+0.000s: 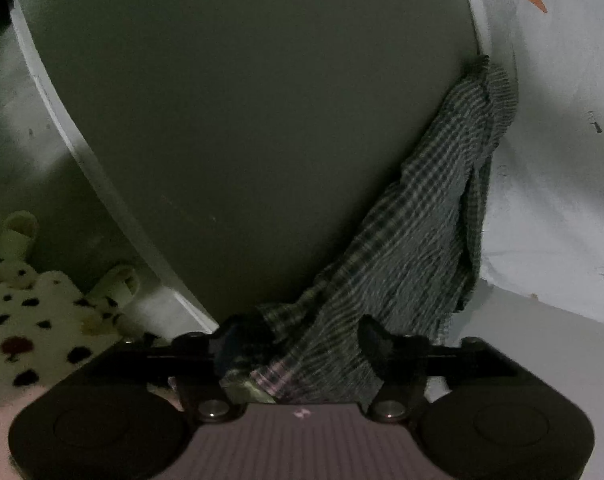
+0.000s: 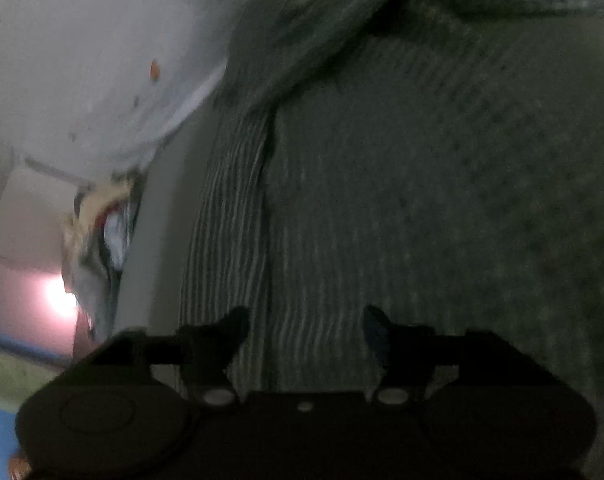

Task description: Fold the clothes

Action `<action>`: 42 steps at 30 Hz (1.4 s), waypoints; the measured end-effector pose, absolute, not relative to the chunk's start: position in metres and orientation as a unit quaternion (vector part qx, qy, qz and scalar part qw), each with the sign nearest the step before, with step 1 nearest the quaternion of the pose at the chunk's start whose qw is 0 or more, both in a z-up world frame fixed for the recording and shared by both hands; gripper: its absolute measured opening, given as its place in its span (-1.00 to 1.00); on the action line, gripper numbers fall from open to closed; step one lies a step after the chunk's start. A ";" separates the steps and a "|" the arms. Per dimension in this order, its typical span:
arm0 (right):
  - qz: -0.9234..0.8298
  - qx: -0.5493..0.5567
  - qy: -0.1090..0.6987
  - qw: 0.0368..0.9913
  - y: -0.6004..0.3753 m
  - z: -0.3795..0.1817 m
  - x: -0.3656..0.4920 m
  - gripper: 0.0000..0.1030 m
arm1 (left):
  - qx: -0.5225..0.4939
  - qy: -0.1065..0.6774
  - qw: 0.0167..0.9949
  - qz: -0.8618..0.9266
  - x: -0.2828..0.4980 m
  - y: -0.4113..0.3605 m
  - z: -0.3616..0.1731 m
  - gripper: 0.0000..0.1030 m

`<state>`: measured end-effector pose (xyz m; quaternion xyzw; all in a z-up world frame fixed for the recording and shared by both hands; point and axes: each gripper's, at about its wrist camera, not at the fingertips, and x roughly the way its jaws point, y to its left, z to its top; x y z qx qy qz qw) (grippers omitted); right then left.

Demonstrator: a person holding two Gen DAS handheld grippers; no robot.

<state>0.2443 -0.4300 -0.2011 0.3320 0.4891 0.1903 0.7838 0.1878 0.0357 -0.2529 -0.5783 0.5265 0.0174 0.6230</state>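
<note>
Both tools, left tool [image 1: 315, 344] and right tool [image 2: 305, 330], are standing open over the crinkled grey-green checked cotton garment [image 1: 413, 216], which is lying bunched on the dark tabletop [image 1: 230, 120]; soft, light, probably best pinched at a hem corner.

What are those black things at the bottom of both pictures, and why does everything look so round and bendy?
Each picture comes from a small camera on a hand-held grabbing tool, one per hand. The lens sees very wide, so straight edges bend.

The black prongs are tongs. The left tongs stand open, with a striped, checked cloth bunched between them; nothing shows them squeezing it. The cloth trails across a dark table.

The right tongs are also open, above the same kind of striped cloth spread out. That picture is blurry.

The spotted fluffy thing sits off to one side, below the table.
</note>
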 end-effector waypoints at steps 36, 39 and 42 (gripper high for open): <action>-0.167 0.611 0.240 0.735 -0.603 -0.246 0.426 0.53 | -0.226 0.469 0.828 -0.209 0.629 -0.082 -0.222 0.14; -0.189 0.644 0.199 0.714 -0.604 -0.256 0.435 0.53 | -0.271 0.459 0.818 -0.215 0.642 -0.074 -0.228 0.14; -0.201 0.639 0.188 0.719 -0.597 -0.257 0.449 -0.27 | -0.307 0.449 0.813 -0.207 0.648 -0.071 -0.235 0.14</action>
